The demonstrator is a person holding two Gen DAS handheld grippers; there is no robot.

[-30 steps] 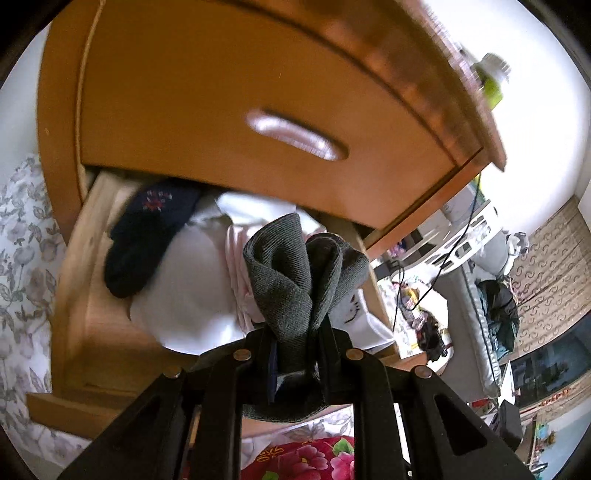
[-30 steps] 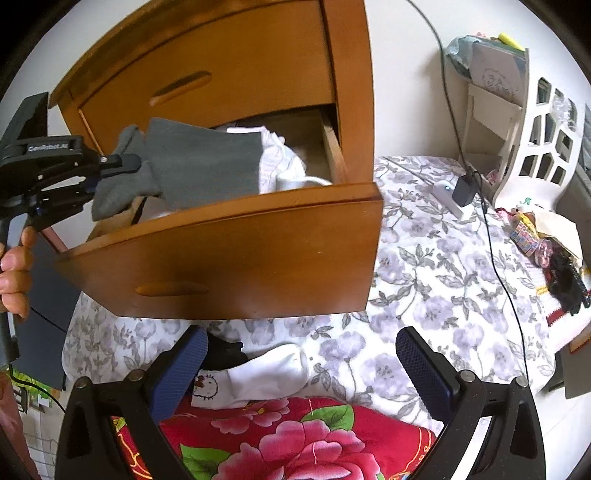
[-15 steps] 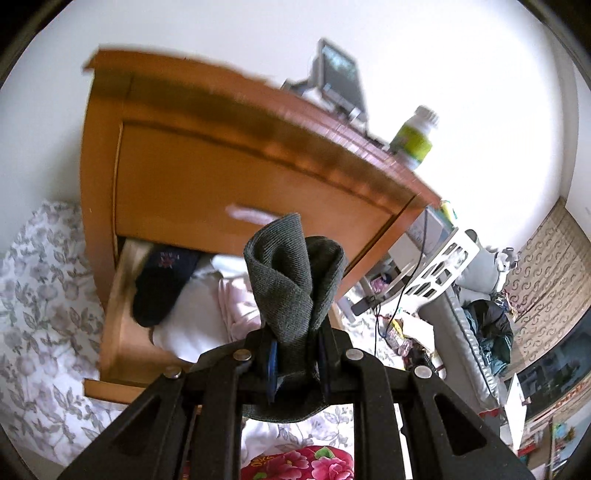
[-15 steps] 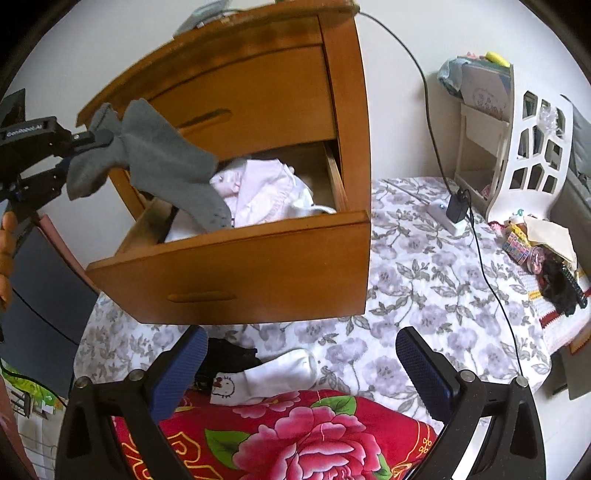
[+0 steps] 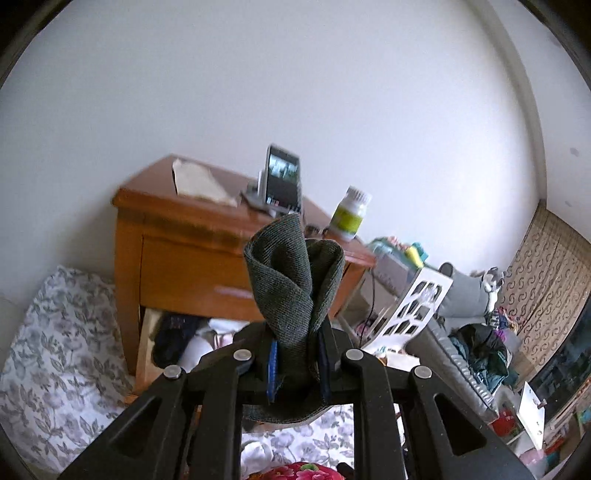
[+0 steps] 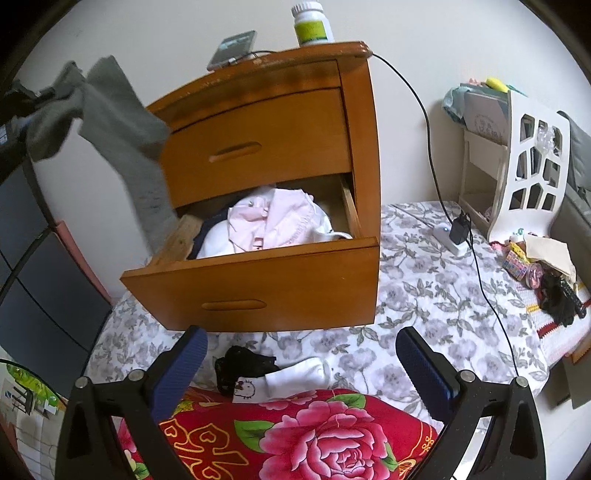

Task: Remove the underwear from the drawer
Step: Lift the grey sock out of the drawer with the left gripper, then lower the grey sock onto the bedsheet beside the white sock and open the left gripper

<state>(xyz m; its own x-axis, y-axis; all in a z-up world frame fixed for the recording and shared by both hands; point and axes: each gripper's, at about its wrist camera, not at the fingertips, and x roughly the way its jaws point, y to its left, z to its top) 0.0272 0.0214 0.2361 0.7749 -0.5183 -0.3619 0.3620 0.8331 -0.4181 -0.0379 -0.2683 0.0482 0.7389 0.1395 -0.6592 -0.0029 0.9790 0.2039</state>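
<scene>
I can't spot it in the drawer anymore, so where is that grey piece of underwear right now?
The grey underwear hangs clamped in the left gripper, up in the air at the far left of the right wrist view, beside the nightstand and above its open bottom drawer.

The left wrist view looks along its own fingers, slightly downward, at the nightstand (image 5: 207, 251) from some way off and to one side. The right wrist view faces the same nightstand more steeply from the front, nearer, over the open drawer (image 6: 258, 284). The 2 views share the nightstand, the bottle (image 6: 312, 24) and the floral bedding (image 6: 424, 295).
</scene>
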